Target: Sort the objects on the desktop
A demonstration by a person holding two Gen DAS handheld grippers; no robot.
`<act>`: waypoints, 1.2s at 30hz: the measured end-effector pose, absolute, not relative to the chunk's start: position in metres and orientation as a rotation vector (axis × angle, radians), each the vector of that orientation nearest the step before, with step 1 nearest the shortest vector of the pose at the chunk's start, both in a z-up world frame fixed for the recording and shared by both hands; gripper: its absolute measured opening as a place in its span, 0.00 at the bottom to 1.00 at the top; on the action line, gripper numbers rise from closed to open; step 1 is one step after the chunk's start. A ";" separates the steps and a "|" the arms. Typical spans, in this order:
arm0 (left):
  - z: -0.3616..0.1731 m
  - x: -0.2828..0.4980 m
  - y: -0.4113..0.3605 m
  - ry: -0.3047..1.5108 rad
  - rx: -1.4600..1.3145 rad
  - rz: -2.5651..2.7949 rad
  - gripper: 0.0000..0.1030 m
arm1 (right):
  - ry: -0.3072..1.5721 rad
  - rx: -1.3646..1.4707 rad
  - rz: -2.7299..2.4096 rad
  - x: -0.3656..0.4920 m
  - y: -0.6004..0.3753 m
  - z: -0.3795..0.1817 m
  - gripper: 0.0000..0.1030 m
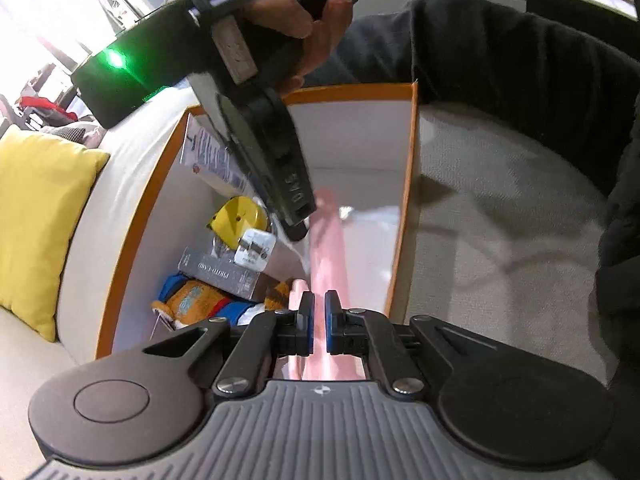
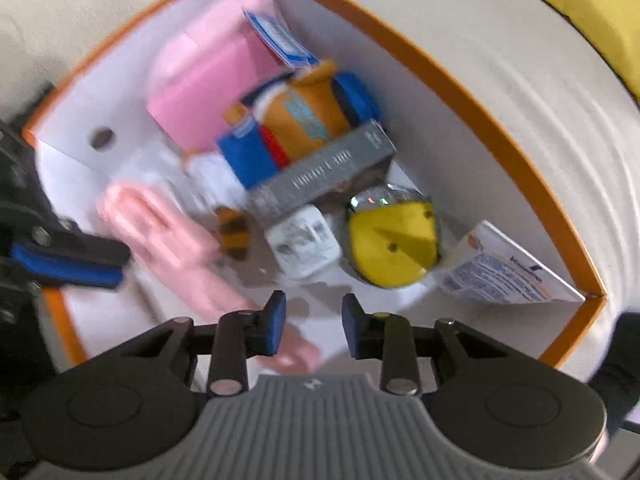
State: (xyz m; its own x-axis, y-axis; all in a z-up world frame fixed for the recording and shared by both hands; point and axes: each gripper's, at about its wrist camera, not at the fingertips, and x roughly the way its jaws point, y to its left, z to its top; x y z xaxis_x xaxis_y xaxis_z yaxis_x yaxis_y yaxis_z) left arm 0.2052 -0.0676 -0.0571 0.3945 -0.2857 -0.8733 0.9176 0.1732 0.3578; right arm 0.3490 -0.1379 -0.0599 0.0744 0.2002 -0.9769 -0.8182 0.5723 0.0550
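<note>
My left gripper (image 1: 320, 320) is shut on a long pale pink object (image 1: 328, 248), which reaches down into the white, orange-rimmed box (image 1: 352, 90). In the right wrist view the same gripper (image 2: 68, 258) shows at the left edge, its blue pads on the pink object (image 2: 168, 236). A hand holds my right gripper (image 1: 298, 226) over the box, pointing down. Its jaws (image 2: 314, 328) stand apart with nothing between them, and the pink object's end lies just below its left finger. The right wrist view is blurred.
The box (image 2: 480, 120) holds a pink pouch (image 2: 204, 76), a plush toy (image 2: 304, 116), a grey carton (image 2: 320, 176), a white plug (image 2: 304, 240), a yellow round thing (image 2: 390, 244) and a tissue pack (image 2: 508, 272). A yellow cushion (image 1: 40, 220) lies left; a dark sleeve (image 1: 520, 48) behind.
</note>
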 end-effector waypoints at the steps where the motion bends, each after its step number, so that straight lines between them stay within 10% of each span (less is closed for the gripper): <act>1: -0.058 0.206 -0.067 0.757 1.051 -0.971 0.05 | 1.293 -0.622 0.824 0.349 -0.136 -0.063 0.25; 18: -0.054 0.250 -0.027 0.925 0.709 -0.881 0.20 | 1.150 -0.653 1.163 0.309 -0.111 -0.052 0.22; 36: -0.092 0.304 -0.007 1.354 0.428 -0.624 0.13 | 1.141 -0.708 1.168 0.295 -0.139 -0.071 0.23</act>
